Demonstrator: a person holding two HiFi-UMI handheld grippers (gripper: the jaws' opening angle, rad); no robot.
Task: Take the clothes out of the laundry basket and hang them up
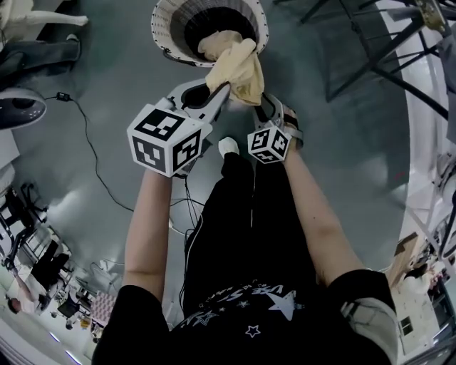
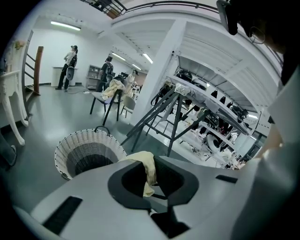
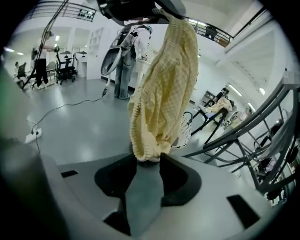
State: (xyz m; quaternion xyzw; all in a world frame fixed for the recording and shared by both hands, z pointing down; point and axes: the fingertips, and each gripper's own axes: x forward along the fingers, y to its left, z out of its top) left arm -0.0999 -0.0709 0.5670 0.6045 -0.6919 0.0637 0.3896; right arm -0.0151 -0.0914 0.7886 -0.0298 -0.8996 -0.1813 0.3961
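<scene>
A cream knitted garment [image 1: 242, 65] hangs over the white wicker laundry basket [image 1: 165, 28], with part of it still draped in the basket's mouth. My left gripper [image 1: 222, 87] is shut on its upper part; in the left gripper view the cloth [image 2: 148, 171] is pinched between the closed jaws, with the basket [image 2: 89, 150] below on the floor. My right gripper [image 1: 265, 105] is just right of the garment. In the right gripper view the garment [image 3: 166, 84] hangs down from the left gripper [image 3: 140, 8]. Its bunched lower end sits at the tips of my right gripper [image 3: 148, 159], whose jaws stand apart.
A metal drying rack [image 1: 370, 50] stands to the right on the grey floor, and its crossed legs [image 2: 171, 112] show behind the basket. A black cable [image 1: 92, 157] runs across the floor at left. People [image 2: 70, 61] and a chair with clothes [image 2: 112, 91] are far off.
</scene>
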